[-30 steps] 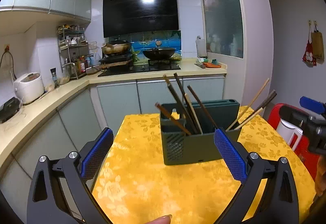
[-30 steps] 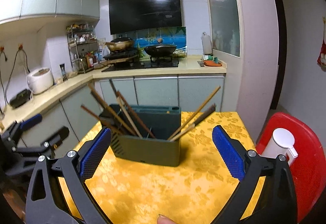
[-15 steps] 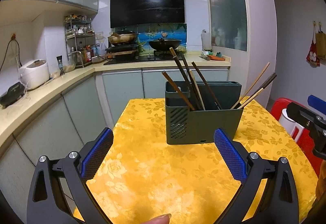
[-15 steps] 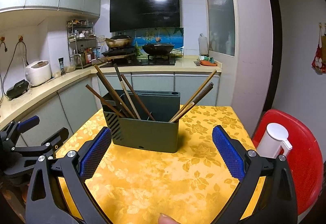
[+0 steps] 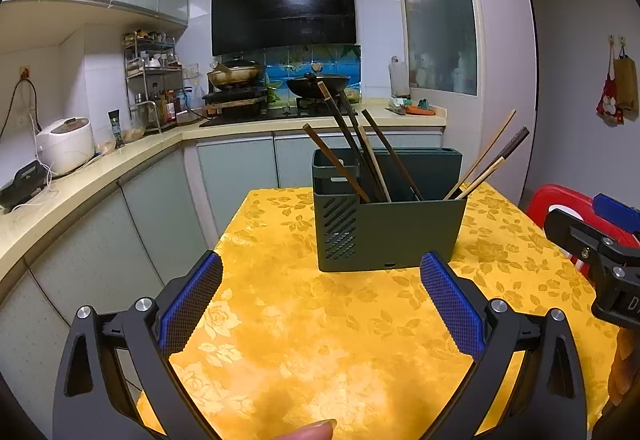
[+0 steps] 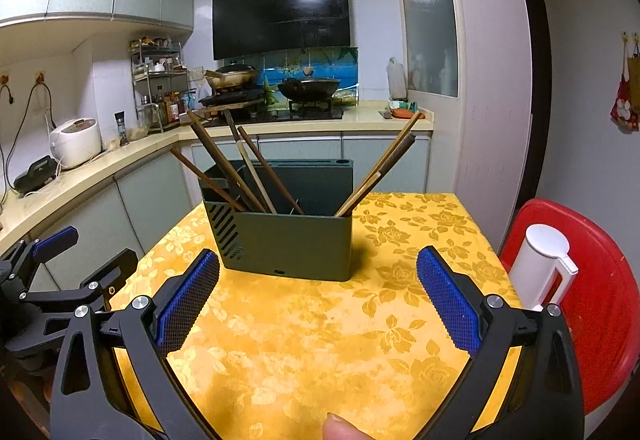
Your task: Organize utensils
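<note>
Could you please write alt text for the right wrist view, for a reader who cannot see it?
A dark green utensil holder with chopsticks leaning out both ends stands on a yellow floral tablecloth, beyond the open, empty right claw. A kitchen counter lies behind.

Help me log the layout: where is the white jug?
In the right wrist view, the white jug stands on the red stool, right of the yellow-clothed table.

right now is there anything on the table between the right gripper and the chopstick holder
No. In the right wrist view only bare yellow tablecloth lies between the open right gripper and the dark green holder.
</note>
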Tool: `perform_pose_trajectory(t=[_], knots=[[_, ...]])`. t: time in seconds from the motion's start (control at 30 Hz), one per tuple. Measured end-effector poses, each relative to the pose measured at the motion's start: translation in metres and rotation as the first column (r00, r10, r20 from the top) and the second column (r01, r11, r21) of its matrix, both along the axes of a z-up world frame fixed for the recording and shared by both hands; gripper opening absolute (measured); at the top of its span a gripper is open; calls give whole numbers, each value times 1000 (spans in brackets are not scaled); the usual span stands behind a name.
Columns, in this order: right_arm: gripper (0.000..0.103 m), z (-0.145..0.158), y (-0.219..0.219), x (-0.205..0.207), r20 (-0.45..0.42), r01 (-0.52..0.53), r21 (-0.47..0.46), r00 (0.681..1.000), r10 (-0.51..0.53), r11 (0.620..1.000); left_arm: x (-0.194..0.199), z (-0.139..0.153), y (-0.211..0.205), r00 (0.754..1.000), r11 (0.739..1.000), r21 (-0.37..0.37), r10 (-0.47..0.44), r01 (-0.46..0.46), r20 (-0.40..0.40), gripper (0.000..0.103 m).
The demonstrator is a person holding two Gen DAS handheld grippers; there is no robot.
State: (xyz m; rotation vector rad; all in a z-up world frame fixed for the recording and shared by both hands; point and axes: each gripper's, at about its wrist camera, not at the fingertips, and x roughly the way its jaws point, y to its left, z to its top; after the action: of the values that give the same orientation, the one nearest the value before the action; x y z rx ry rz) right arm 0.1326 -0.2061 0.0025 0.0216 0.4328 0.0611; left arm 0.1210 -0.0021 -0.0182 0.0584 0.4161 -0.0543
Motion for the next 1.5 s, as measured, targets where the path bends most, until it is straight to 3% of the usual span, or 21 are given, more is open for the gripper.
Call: perform_pose_trajectory(t=[1.5], knots=[[96,-1,13,-4,11,-22,-16,1000,22,1000,-3,0,-3,1000,1000,-6,-11,11,0,96]])
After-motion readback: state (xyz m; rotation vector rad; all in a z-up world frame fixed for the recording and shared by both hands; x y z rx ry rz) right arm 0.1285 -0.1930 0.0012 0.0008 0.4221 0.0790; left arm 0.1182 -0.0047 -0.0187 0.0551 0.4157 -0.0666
